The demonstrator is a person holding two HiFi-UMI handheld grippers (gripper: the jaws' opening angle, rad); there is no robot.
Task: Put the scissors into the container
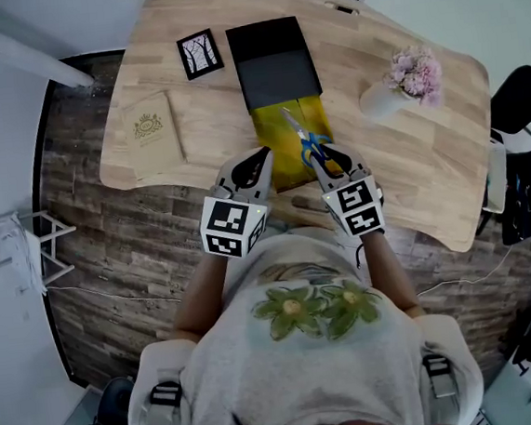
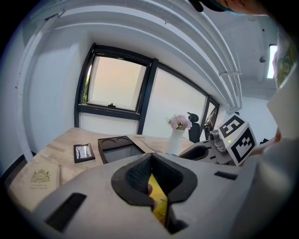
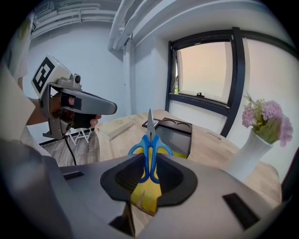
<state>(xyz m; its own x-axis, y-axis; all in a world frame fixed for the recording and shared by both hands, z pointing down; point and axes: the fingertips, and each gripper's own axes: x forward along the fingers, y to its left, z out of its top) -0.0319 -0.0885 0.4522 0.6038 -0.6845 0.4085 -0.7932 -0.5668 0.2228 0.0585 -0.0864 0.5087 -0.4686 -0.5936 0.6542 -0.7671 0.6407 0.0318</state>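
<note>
Though partly out of sight, container (image 1: 273, 133) tight in left tongs (image 1: 261, 155), scissors (image 1: 306, 141) in right tongs (image 1: 331, 159).

Blue-handled scissors (image 3: 150, 138), yellow container (image 1: 281, 154), black tray (image 1: 275, 66).

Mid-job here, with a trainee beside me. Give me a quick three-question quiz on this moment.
1. True or false: the scissors lie inside the black container.
2. Which gripper has the scissors between its jaws? A) left gripper B) right gripper
3. Fill in: the sheet showing between the left gripper's jaws is ____ in colour.

Key:
1. False. The scissors are in a gripper's jaws, short of the black container.
2. B.
3. Yellow.
</note>
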